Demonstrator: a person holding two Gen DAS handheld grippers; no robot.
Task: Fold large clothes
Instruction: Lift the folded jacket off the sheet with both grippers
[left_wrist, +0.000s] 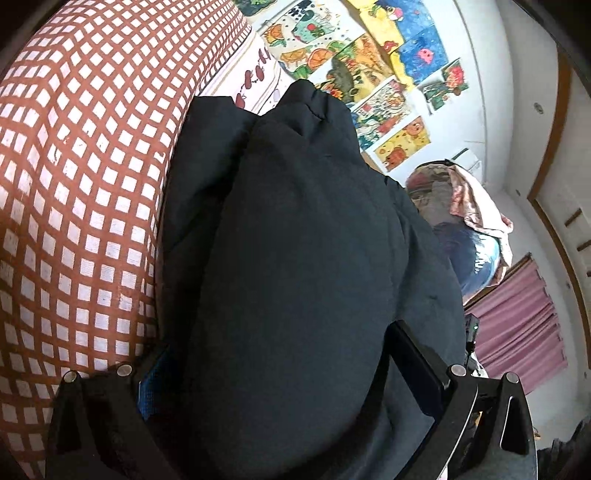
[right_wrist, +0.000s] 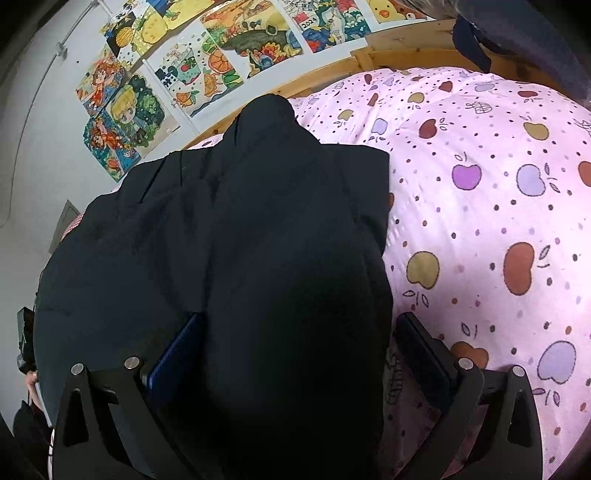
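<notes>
A bulky dark navy padded garment (left_wrist: 295, 221) lies on the bed and fills the middle of both views. In the left wrist view my left gripper (left_wrist: 280, 338) straddles a thick fold of it, jaws spread wide, the blue pad (left_wrist: 151, 384) pressed at the cloth's left side. In the right wrist view the same garment (right_wrist: 258, 221) bulges between the fingers of my right gripper (right_wrist: 299, 316). That gripper is also spread wide, and a strip of pink bedding shows between the cloth and its right finger (right_wrist: 424, 354). The fingertips are partly hidden by the cloth.
A red-and-white checked cover (left_wrist: 74, 184) lies left of the garment. A pink apple-print quilt (right_wrist: 480, 221) lies to its right. Beyond are a wooden bed frame (right_wrist: 332, 70), children's drawings (right_wrist: 184, 74) on the wall, a pile of clothes (left_wrist: 461, 206) and a pink curtain (left_wrist: 517, 314).
</notes>
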